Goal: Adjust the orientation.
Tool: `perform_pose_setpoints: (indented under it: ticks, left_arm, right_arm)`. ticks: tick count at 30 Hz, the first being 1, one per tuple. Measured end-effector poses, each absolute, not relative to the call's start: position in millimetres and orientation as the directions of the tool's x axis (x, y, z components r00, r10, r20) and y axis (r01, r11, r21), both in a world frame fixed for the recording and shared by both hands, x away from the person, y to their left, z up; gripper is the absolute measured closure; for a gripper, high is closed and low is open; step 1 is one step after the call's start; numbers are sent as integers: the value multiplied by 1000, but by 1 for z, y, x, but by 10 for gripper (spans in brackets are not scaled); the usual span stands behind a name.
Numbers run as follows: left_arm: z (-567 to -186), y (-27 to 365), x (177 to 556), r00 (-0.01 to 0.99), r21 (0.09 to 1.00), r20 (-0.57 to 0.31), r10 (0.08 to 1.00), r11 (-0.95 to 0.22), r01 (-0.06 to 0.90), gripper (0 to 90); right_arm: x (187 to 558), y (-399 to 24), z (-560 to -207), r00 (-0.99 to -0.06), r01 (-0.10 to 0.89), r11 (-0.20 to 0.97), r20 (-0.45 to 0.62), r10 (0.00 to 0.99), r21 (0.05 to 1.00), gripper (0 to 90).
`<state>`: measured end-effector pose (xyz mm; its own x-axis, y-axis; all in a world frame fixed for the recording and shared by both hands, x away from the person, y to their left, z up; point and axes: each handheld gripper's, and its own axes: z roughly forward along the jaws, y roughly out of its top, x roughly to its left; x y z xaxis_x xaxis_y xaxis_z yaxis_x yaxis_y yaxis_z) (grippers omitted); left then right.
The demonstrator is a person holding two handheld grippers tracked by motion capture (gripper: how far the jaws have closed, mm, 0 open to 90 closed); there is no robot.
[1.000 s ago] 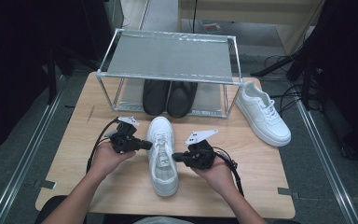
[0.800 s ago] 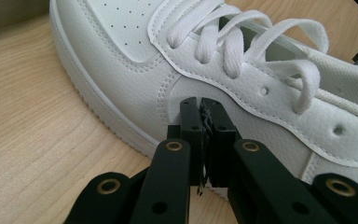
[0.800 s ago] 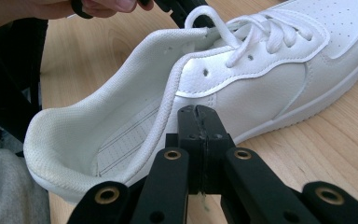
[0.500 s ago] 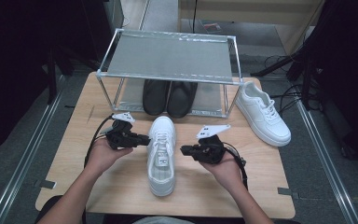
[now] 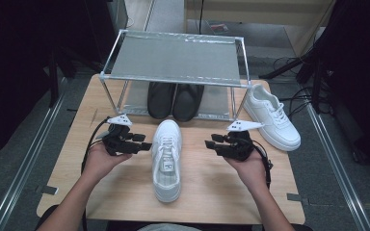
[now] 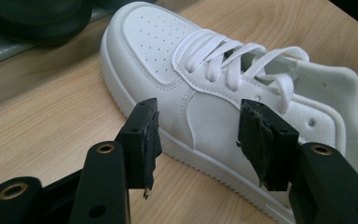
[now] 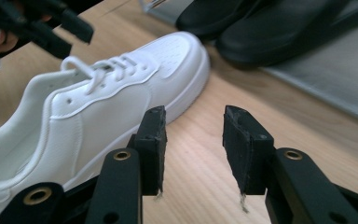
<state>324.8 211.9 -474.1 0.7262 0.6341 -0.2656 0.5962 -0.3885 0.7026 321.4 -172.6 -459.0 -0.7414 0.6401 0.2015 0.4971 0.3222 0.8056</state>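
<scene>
A white sneaker [image 5: 166, 159] lies flat in the middle of the wooden table [image 5: 77, 144], toe toward the rack. My left gripper [image 5: 142, 142] hovers just left of it, jaws open and pointing at its side. In the left gripper view the sneaker [image 6: 168, 60] sits beyond the parted jaws [image 6: 196, 140], apart from the pads. My right gripper [image 5: 211, 143] stands open a short way right of the shoe; the sneaker [image 7: 98, 107] lies left of its jaws [image 7: 193, 144]. Both grippers' jaws have just been opening, with nothing between them.
A metal-framed rack [image 5: 173, 57] with a mesh top stands at the back of the table, a pair of black shoes [image 5: 176, 100] under it. A second white sneaker [image 5: 272, 115] lies at the right, beside the rack's leg. Cables trail from both grippers.
Both grippers have opened and drawn away sideways from the middle sneaker, the right one farther. The sneaker now rests on the table by itself.
</scene>
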Motion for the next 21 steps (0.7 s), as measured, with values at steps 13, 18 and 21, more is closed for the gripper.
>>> perform_pose_setpoints:
  ticks: [13,18,21]
  left_arm:
    - [-477,224,320,702,713,-252,666,-362,600,461]
    - [-480,224,320,700,703,-253,668,-370,607,444]
    - [-480,224,319,703,704,-254,664,-372,605,439]
  right_arm:
    - [339,-220,-446,-640,512,218,199,742,831,593]
    - [348,-238,-448,-593,521,195,187,783,831,598]
    - [356,-249,-453,-555,537,183,181,812,823,603]
